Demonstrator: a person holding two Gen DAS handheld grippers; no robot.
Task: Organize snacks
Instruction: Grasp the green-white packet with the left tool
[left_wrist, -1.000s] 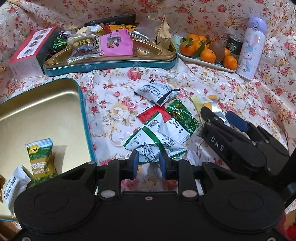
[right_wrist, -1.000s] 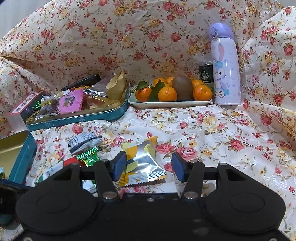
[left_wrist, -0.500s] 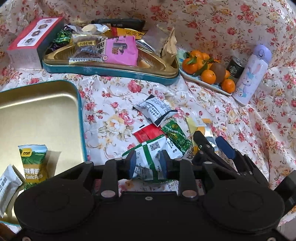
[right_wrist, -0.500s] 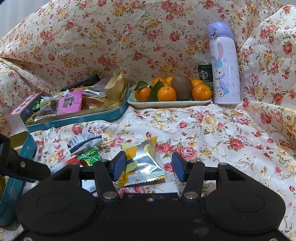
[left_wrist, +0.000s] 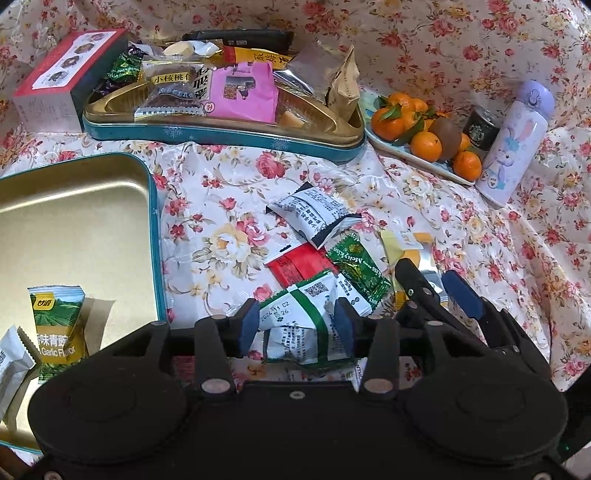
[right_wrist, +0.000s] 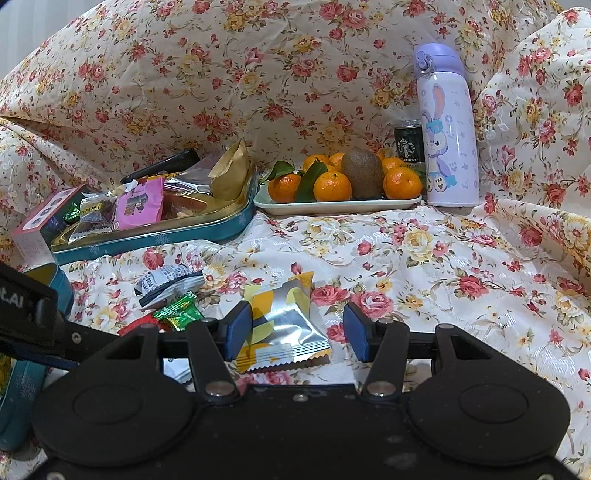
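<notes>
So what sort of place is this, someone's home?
Probably a home, maybe a sofa or bed: a flowered cloth covers everything, with a plate of tangerines, a cartoon rabbit flask and tins of snacks set out on it.

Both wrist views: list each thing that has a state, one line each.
left gripper: open, jaws just widened, green-and-white packet between them
right gripper: open, astride the silver-yellow packet
near tin: lidless, two packets inside
far tin: heaped
purple bottle: upright, capped

Rose-patterned cream cloth (right_wrist: 406, 258), teal-sided gold tin (left_wrist: 110, 192), lilac rabbit-print flask (right_wrist: 447, 122), orange tangerines (right_wrist: 332, 186)
</notes>
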